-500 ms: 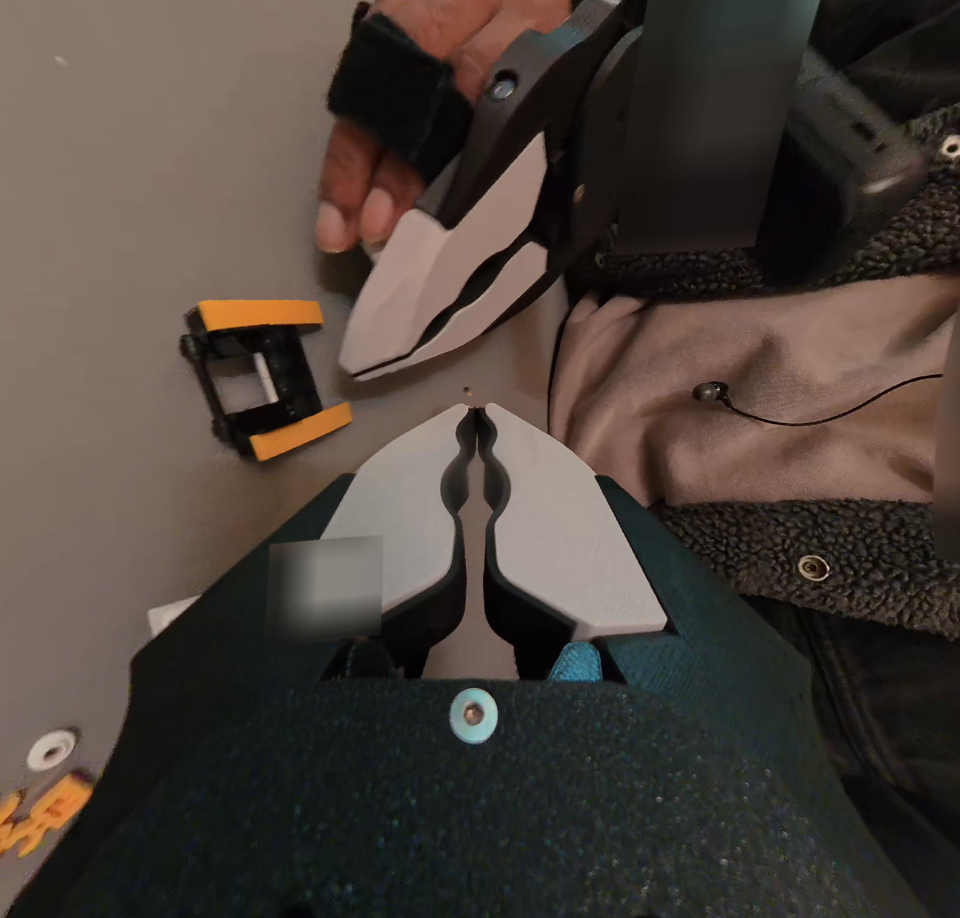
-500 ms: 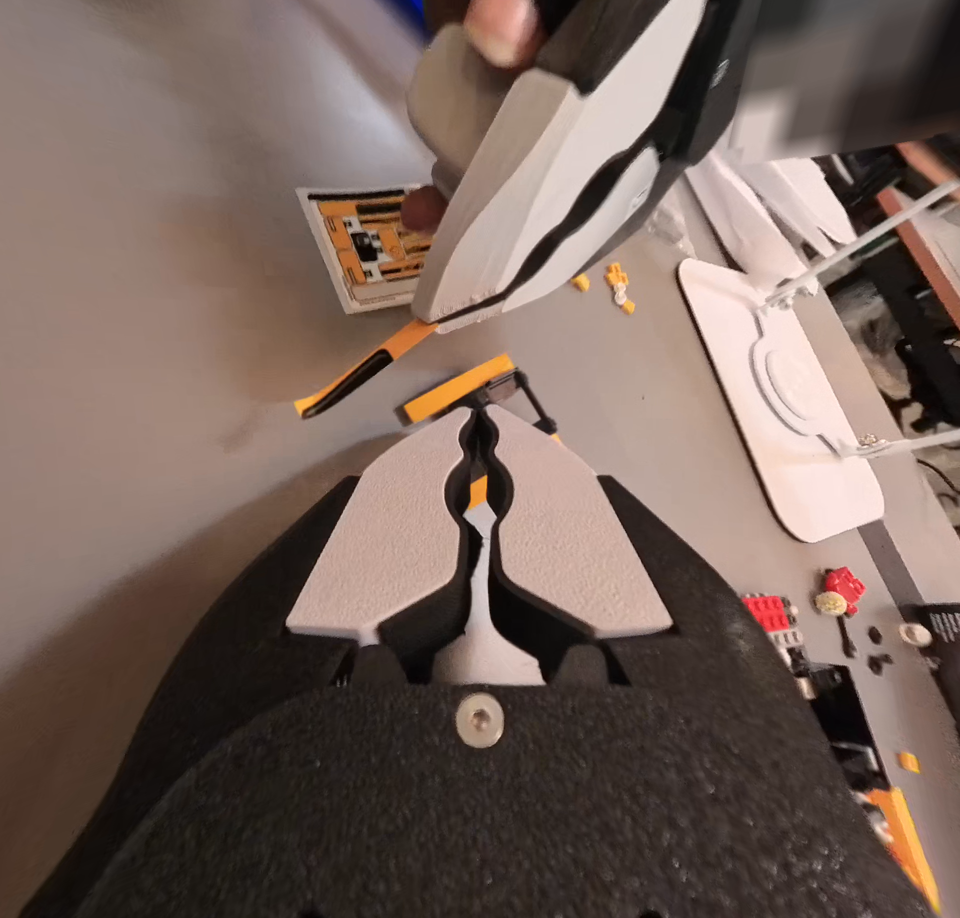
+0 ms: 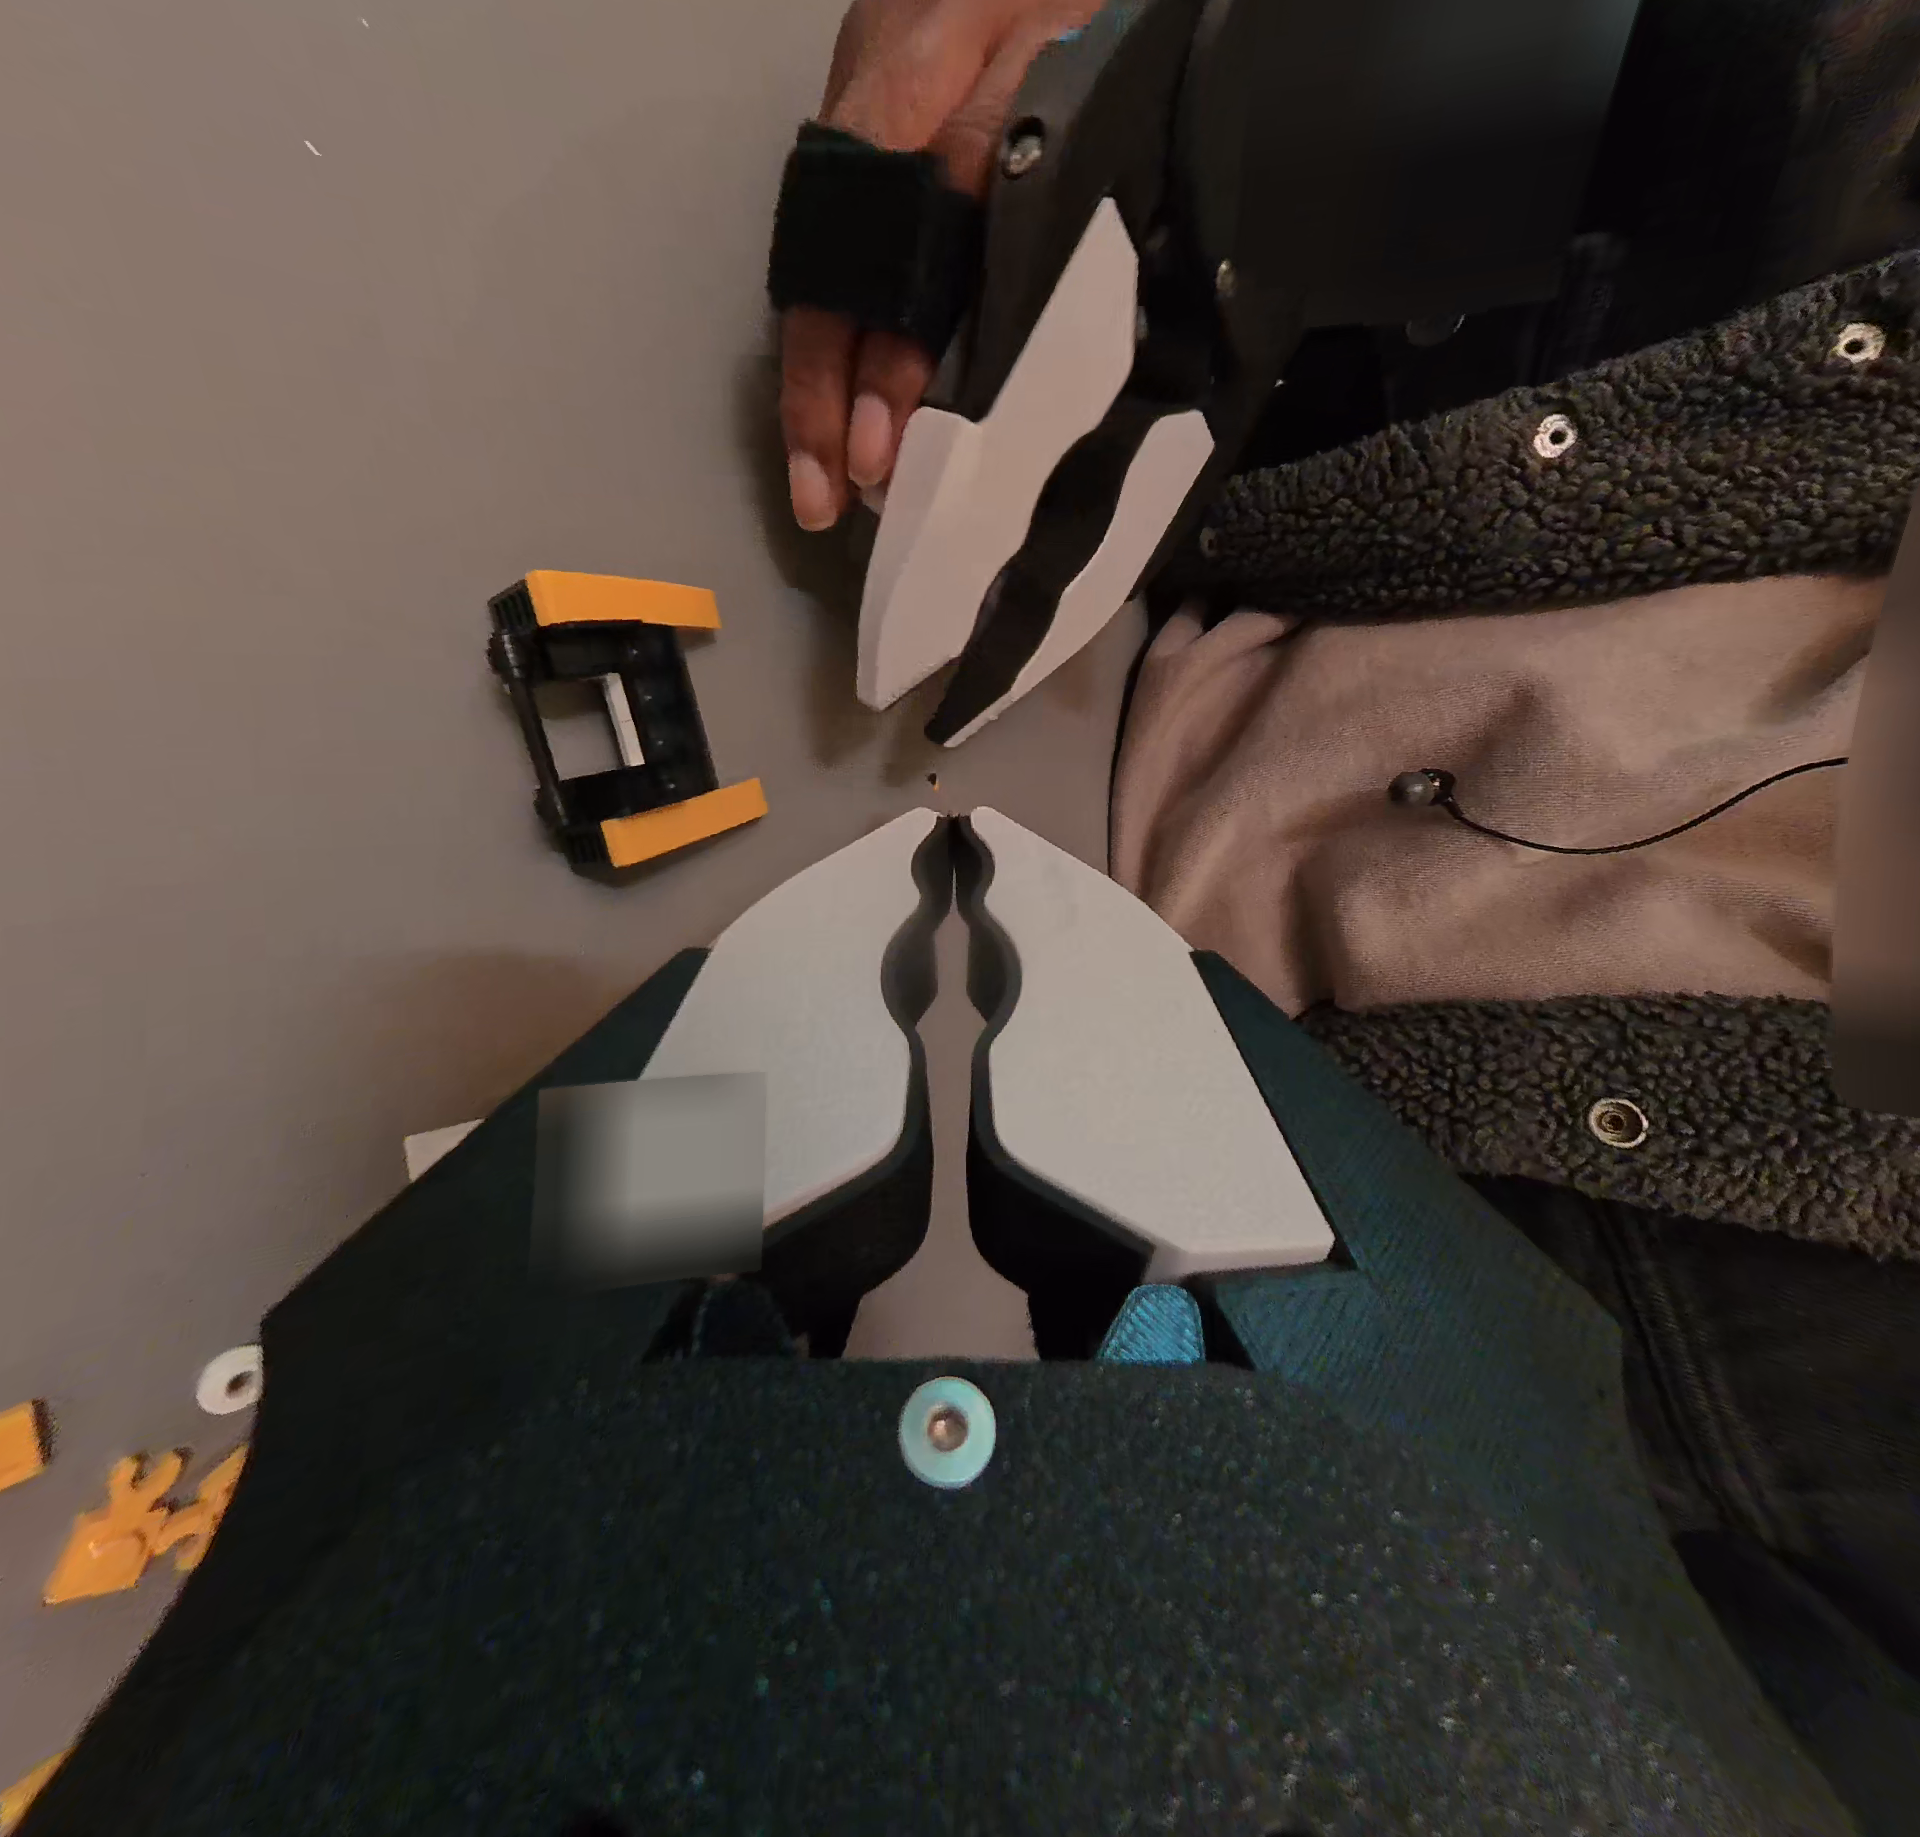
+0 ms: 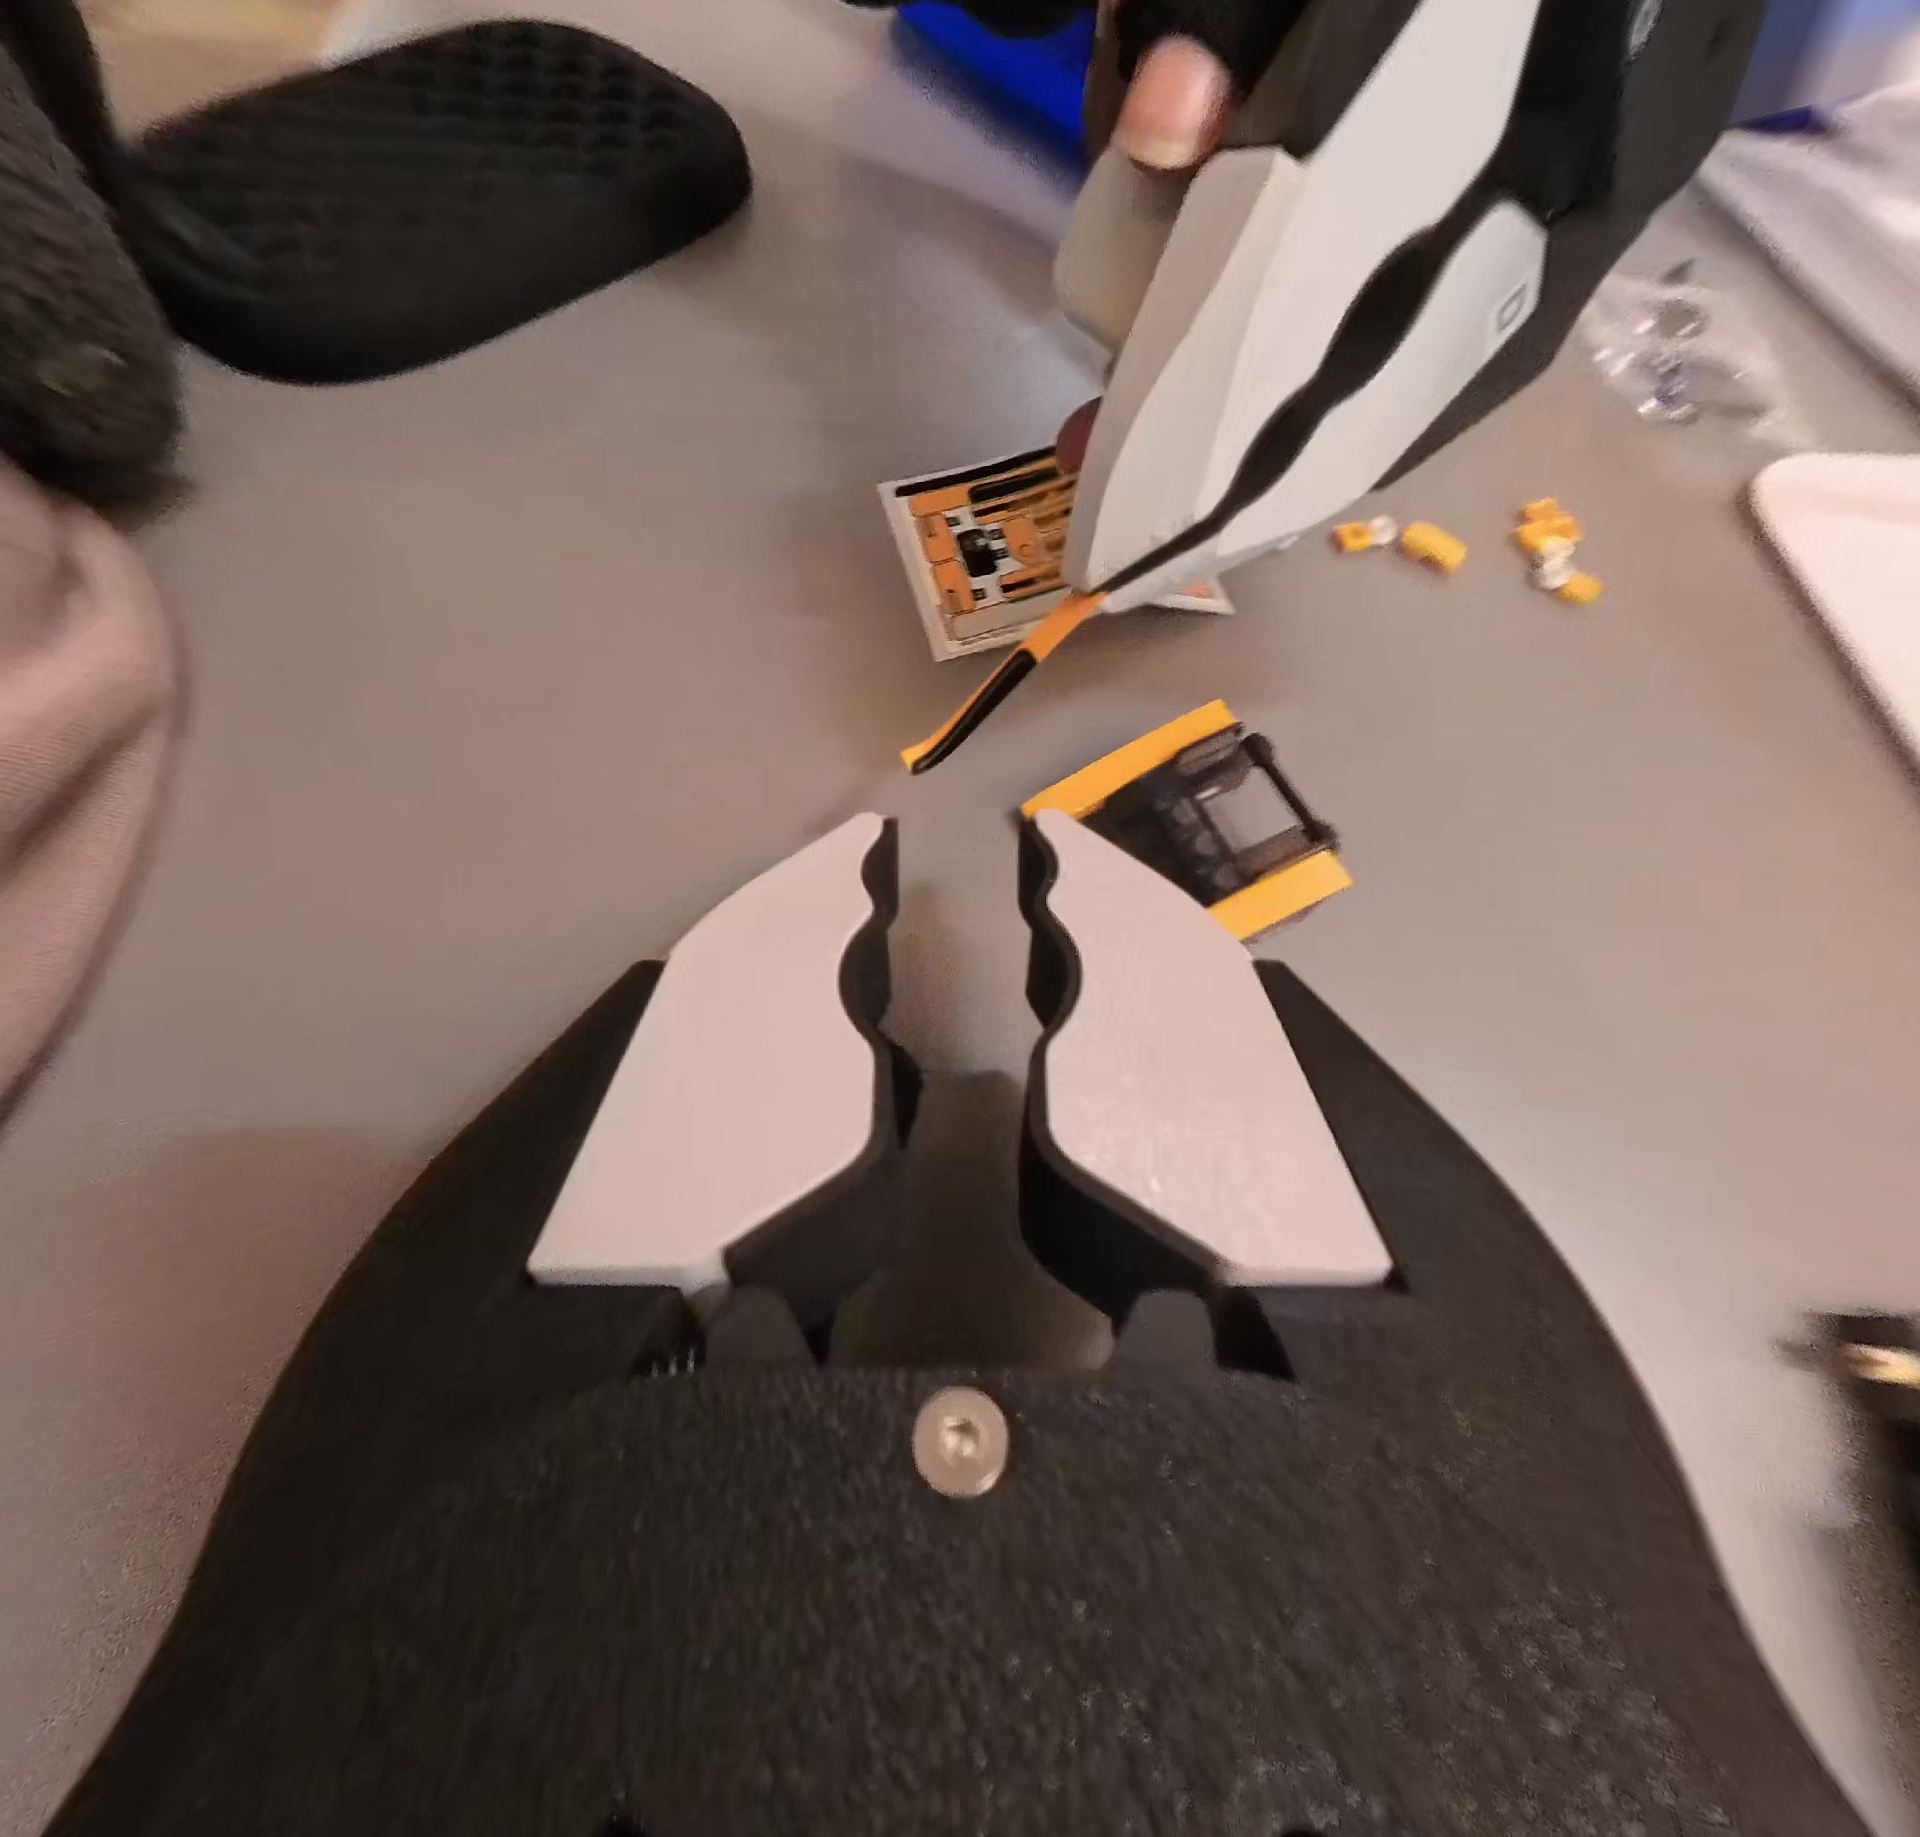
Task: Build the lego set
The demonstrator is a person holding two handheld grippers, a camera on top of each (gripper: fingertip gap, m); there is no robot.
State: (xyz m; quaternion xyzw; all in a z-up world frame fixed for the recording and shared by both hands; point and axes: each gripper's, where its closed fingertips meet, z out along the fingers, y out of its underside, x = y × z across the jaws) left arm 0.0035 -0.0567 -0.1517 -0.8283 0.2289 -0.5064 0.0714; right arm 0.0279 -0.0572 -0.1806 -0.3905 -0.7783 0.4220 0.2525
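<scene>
No legible writing anywhere, only blurred markings on the sticker sheet (image 4: pixel 977 561).

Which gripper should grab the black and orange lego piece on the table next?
Probably the right gripper: it is open and empty, and its tips sit just beside the lego piece. The left gripper is busy, shut on a thin orange and black strip.

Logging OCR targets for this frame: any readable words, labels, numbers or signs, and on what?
No text can be read in either view.
Sticker sheet: orange and black print; any lettering is too small to read.
Orange and black strip, pinched in the left gripper: no legible marks.
Black and orange lego frame: no writing visible.
Loose orange pieces: too small and blurred to tell.
</scene>
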